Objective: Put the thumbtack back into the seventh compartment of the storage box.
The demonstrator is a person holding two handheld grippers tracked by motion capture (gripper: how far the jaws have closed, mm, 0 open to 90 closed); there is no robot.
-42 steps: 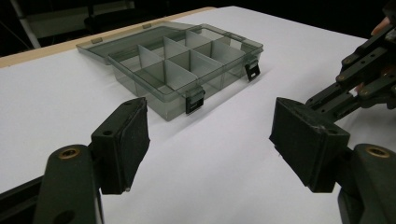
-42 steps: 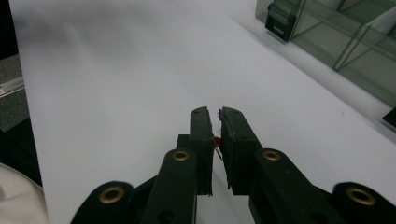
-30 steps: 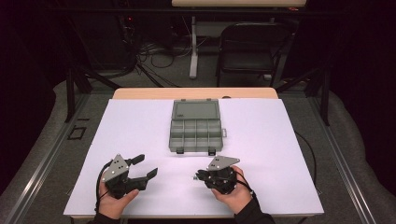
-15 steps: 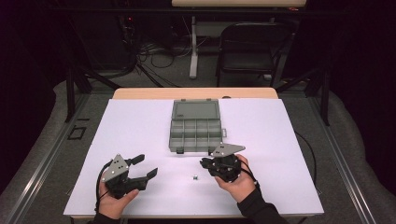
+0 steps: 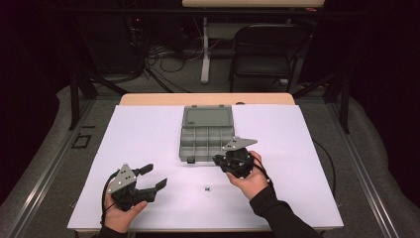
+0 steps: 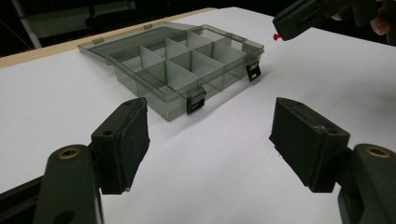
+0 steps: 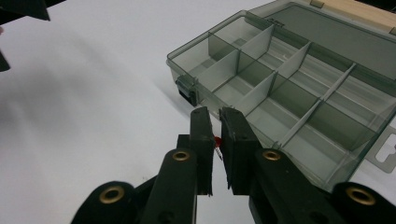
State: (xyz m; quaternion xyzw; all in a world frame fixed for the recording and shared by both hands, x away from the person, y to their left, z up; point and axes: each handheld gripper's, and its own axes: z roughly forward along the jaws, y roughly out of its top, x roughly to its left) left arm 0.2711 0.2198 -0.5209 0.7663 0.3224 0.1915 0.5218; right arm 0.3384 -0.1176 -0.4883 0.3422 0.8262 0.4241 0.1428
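**Red-headed pin held at the box's near edge; one small item loose on the sheet**

High view. The right gripper [image 5: 218, 159] is closed, its tips at the near right corner of the open organiser box [image 5: 207, 133], which sits mid-table on the white sheet [image 5: 297, 148] with its lid laid flat behind. The left gripper [image 5: 154, 176] rests low at the near left, jaws spread, holding nothing. A tiny item [image 5: 207, 188] lies on the sheet between the two hands; what it is cannot be told at this size.

Left gripper view. Both pads stand wide apart over bare sheet. Beyond them, the box [image 6: 187, 70] shows clear walls, upright dividers and two dark front latches [image 6: 196, 101]. At the upper right, the right gripper's tips carry a small pin with a red head [image 6: 276, 36], above the sheet and just short of the box.

Right gripper view. The jaws are pinched nearly together on the pin [image 7: 216, 141], its red part showing in the gap between the pads.

Assessment. The pin is judged very light, stiff and slick, with a sharp end; a grip on the head or across the shaft suits, and little pressure is needed. Thin dividers and the front wall stand in the path, so it should be released well inside one compartment.
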